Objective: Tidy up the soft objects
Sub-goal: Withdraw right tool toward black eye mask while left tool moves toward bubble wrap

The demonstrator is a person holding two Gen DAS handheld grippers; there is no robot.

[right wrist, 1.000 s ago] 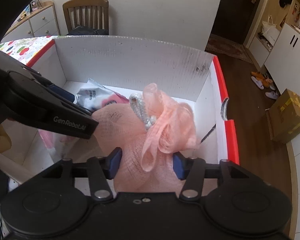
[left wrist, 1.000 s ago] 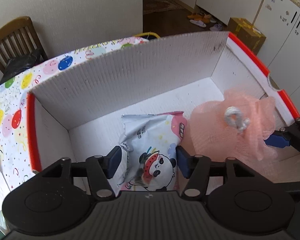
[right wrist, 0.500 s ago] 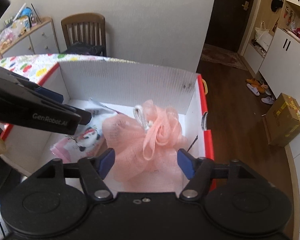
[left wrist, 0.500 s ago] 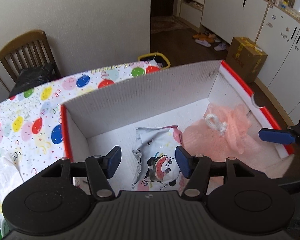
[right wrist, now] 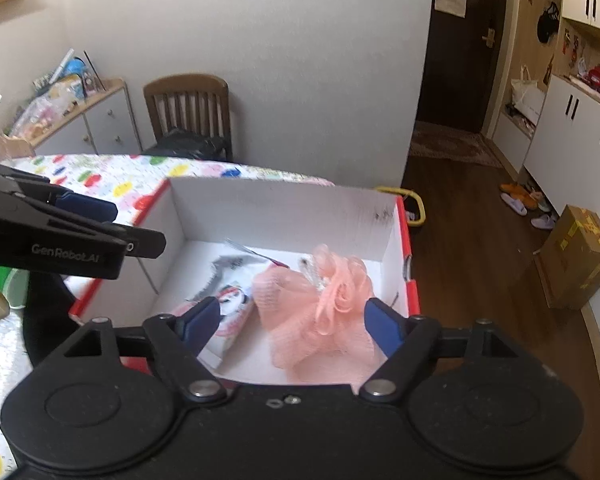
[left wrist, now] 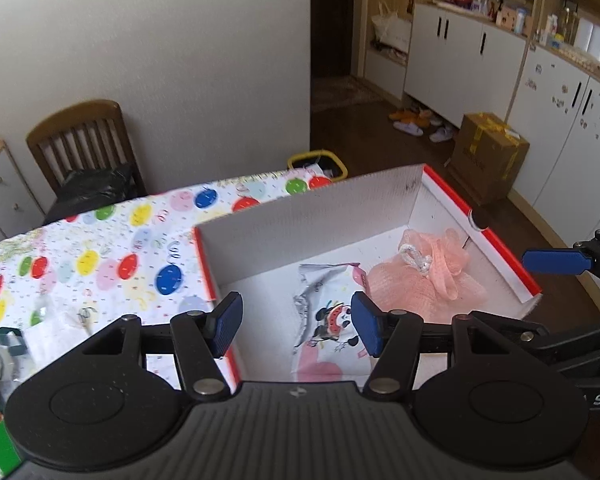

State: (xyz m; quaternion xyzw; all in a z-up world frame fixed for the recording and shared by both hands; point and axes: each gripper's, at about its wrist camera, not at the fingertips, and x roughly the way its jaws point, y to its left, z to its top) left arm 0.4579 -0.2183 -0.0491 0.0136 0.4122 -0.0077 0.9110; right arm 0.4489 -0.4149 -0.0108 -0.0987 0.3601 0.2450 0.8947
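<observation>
progress looked well along: both soft things lay inside the white box [left wrist: 308,216] with the red rim, which sat on the counter [left wrist: 100,248] under its balloon-print cloth. the pink mesh bath pouf [left wrist: 428,280] rested on the box floor toward the right wall, its white cord loop on top, and the panda-print packet [left wrist: 332,316] lay flat just beside it to the left, the two touching or nearly so. the left tool [left wrist: 296,328] hovered above the near edge of the box with its blue pads spread and nothing between them; its jaws had just been opening. the right tool [right wrist: 292,324] hung over the pouf with its pads spread wider, also empty, and its jaws too had just been opening. neither pad pressed on anything. judging from this, the placing of these two items was done and both tools were free. what was left was unclear: some pale, crumpled items [left wrist: 48,332] showed at the left end of the counter, too blurred to name, and they may have been the next things to gather.
</observation>
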